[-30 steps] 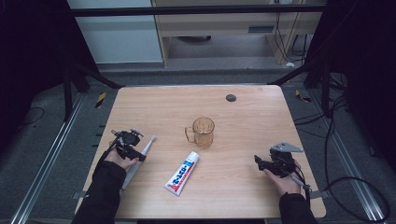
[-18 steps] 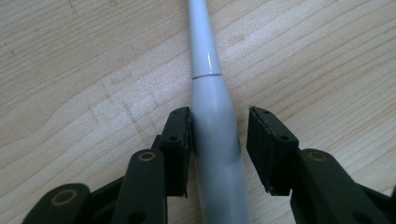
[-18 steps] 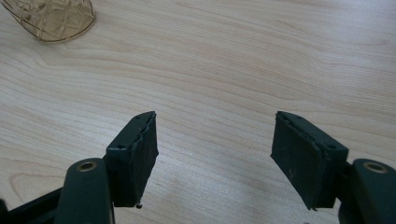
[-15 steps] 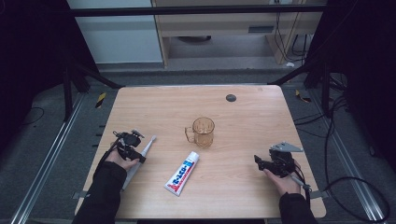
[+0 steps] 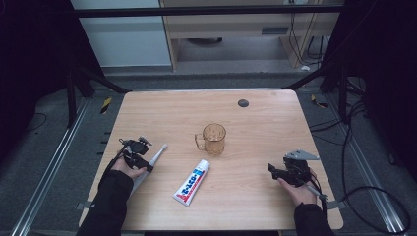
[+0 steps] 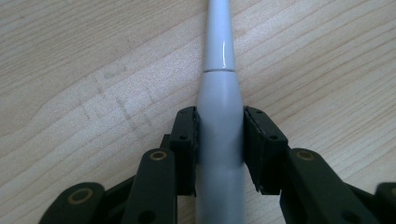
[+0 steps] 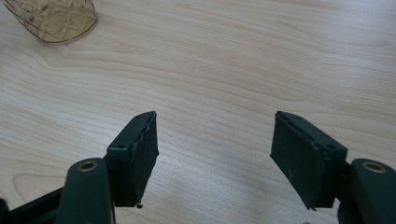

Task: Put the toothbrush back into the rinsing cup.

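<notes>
In the middle of the table (image 5: 275, 128) a cup (image 5: 214, 139) and a toothpaste tube (image 5: 192, 182) block the way between my hands. Bare wood lies in front of my right gripper (image 7: 212, 156), whose jaws are wide apart.

Your sleeves (image 5: 110, 204) are black. Your left gripper (image 6: 219, 140) has black jaws with brass-ringed pivots and small screws. Your right gripper (image 7: 212, 154) matches, its pads (image 7: 142, 149) worn, and carries a grey three-cornered plate (image 5: 300, 155).
</notes>
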A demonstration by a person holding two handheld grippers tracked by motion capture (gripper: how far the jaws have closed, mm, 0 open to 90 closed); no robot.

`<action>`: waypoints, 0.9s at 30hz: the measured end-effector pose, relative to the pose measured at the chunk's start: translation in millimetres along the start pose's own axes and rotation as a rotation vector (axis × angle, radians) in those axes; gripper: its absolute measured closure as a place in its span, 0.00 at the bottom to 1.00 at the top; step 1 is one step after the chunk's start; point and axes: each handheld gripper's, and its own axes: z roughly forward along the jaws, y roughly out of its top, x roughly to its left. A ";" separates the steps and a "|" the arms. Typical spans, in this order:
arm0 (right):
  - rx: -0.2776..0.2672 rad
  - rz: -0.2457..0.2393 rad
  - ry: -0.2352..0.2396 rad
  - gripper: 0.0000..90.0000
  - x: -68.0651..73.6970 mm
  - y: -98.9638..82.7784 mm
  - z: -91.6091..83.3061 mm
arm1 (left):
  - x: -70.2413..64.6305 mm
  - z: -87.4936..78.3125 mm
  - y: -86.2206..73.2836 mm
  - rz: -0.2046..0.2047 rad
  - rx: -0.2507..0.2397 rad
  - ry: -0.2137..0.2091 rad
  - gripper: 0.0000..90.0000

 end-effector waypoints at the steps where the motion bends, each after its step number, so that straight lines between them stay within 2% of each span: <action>1: 0.000 0.000 0.000 0.35 0.1 0.0 0.0 | -0.1 0.0 0.1 0.000 0.000 0.001 0.73; 9: -0.001 -0.003 0.003 0.36 0.0 0.1 -0.2 | 0.6 -0.5 -1.0 -0.007 -0.008 -0.004 0.74; 14: -0.001 -0.002 0.004 0.37 -0.3 -0.3 -0.6 | 1.5 -8.1 -3.4 -0.008 -0.028 -0.009 0.74; 21: -0.007 0.006 0.004 0.37 -1.2 -0.3 -2.2 | -1.2 -25.5 -5.4 -0.010 -0.095 0.011 0.74; 27: -0.007 0.005 0.002 0.37 -1.3 -0.3 -2.2 | -5.5 -43.8 -8.1 -0.014 -0.191 0.028 0.74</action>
